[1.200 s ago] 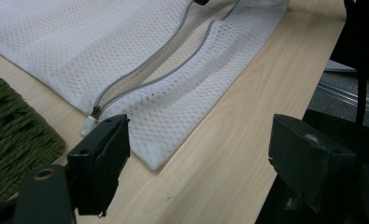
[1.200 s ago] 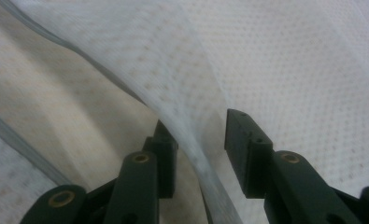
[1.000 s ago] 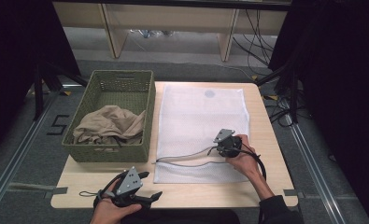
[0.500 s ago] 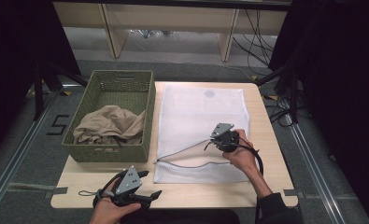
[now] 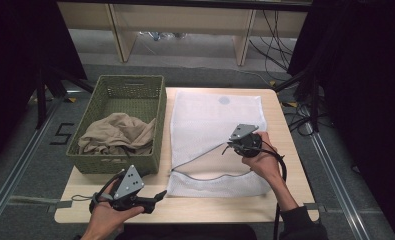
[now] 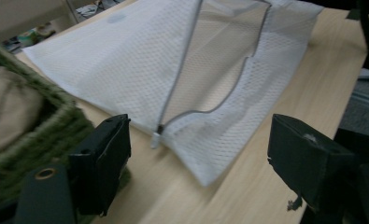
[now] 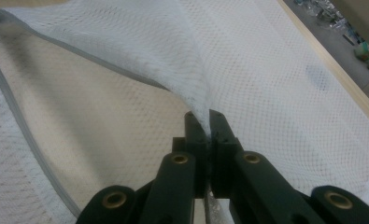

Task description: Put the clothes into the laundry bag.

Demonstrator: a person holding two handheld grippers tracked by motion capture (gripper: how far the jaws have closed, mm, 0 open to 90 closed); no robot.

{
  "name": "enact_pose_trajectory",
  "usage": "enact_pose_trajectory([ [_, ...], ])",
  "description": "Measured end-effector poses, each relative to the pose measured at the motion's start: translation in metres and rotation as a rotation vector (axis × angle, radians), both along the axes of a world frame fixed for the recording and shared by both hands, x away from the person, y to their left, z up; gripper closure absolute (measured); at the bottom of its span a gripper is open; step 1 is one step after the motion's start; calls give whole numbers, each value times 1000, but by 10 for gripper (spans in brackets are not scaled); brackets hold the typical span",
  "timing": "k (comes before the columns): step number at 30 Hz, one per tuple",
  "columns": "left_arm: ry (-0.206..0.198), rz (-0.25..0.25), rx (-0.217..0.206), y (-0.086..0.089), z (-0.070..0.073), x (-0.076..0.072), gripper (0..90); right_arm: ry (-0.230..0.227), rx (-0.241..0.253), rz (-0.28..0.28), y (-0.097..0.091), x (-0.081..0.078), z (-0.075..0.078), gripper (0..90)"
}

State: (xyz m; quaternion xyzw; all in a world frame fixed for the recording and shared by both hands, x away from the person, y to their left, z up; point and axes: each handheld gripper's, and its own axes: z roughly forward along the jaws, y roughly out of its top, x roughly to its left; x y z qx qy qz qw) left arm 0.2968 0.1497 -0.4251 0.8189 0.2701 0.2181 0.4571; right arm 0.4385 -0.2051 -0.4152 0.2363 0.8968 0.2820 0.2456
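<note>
Right claw [image 7: 206, 128]: jaws pinched tight on the upper layer of the white mesh bag [image 5: 212, 125], lifting that layer so the zipper mouth [image 5: 210, 176] gapes. Left claw [image 5: 152, 200]: jaws wide apart, nothing between them, held low over the counter's [image 5: 285, 150] near edge, pointing toward the bag's corner. Bag lies flat on the pale wood counter, just right of a green basket [image 5: 135, 90] holding tan cloth [image 5: 117, 135]. Grey floor, cables and dark drapes beyond. Both hands enter from the near side.
</note>
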Motion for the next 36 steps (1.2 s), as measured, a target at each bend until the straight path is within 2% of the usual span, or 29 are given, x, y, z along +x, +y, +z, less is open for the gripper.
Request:
enact_pose_trajectory([
  [1, 0, 0, 0, 0, 0, 0, 213, 0, 0, 0, 0, 0, 0, 893],
  [2, -12, 17, 7, 5, 11, 6, 212, -4, 0, 8, -1, 0, 2, 893],
  [3, -12, 17, 7, 5, 11, 6, 212, -4, 0, 8, -1, 0, 2, 893],
  [5, -8, 34, 55, 13, 27, 15, 207, -8, -1, 12, -2, 1, 4, 893],
  [7, -7, 38, 75, 16, 33, 19, 208, -6, 1, 10, -1, 0, 4, 893],
  [9, -3, 77, 116, 24, 42, 30, 212, -12, -6, 24, -1, 0, 4, 893],
  [10, 11, 109, 149, 35, 53, 44, 216, -3, -4, 20, 0, 0, 4, 893],
  [11, 11, 109, 149, 35, 53, 44, 223, -3, -4, 20, 0, 0, 4, 893],
  [12, 19, 130, 168, 41, 58, 51, 223, -7, -11, 29, 0, 0, 4, 893],
  [13, 66, 196, 192, 53, 66, 66, 219, -6, -7, 19, 1, 0, 3, 893],
  [14, 66, 196, 192, 53, 66, 66, 221, -6, -7, 19, 1, 0, 3, 893],
  [15, 110, 259, 221, 65, 70, 82, 219, -4, -12, 24, 1, 0, 2, 893],
  [16, 110, 259, 221, 65, 70, 82, 217, -4, -12, 24, 1, 0, 2, 893],
  [18, 125, 288, 228, 77, 68, 101, 220, 2, -20, 37, 1, 1, 1, 893],
  [19, 177, 346, 222, 87, 62, 116, 213, -1, -26, 41, 1, 1, 0, 893],
  [21, 194, 357, 219, 91, 60, 122, 216, 7, -23, 36, 2, 0, 0, 892],
  [22, 209, 366, 252, 97, 57, 130, 216, 8, -24, 37, 2, 0, -1, 892],
  [23, 238, 391, 250, 100, 53, 134, 215, 11, -24, 32, 2, 0, -1, 892],
  [24, 244, 392, 251, 103, 47, 141, 211, 17, -25, 31, 2, 0, -1, 893],
  [25, 324, 413, 256, 106, 38, 150, 203, 18, -27, 32, 2, 0, -2, 893],
  [26, 331, 422, 229, 105, 32, 155, 193, 18, -29, 35, 2, 1, -2, 893],
  [27, 378, 429, 251, 103, 31, 158, 175, 10, -40, 49, 2, 2, -3, 893],
  [28, 396, 418, 273, 101, 31, 163, 168, 11, -41, 43, 2, 2, -4, 893],
  [29, 428, 436, 261, 97, 29, 165, 156, 10, -44, 50, 2, 2, -5, 893],
  [30, 428, 436, 261, 97, 29, 165, 142, 10, -44, 50, 2, 2, -5, 893],
  [32, 452, 429, 293, 89, 27, 174, 141, 17, -42, 39, 2, 2, -5, 892],
  [33, 497, 432, 271, 82, 25, 182, 84, 20, -40, 33, 2, 1, -5, 892],
  [34, 497, 432, 271, 82, 25, 182, 19, 18, -42, 38, 2, 1, -5, 892],
  [36, 516, 454, 287, 74, 20, 189, 0, 19, -42, 37, 2, 1, -5, 892],
])
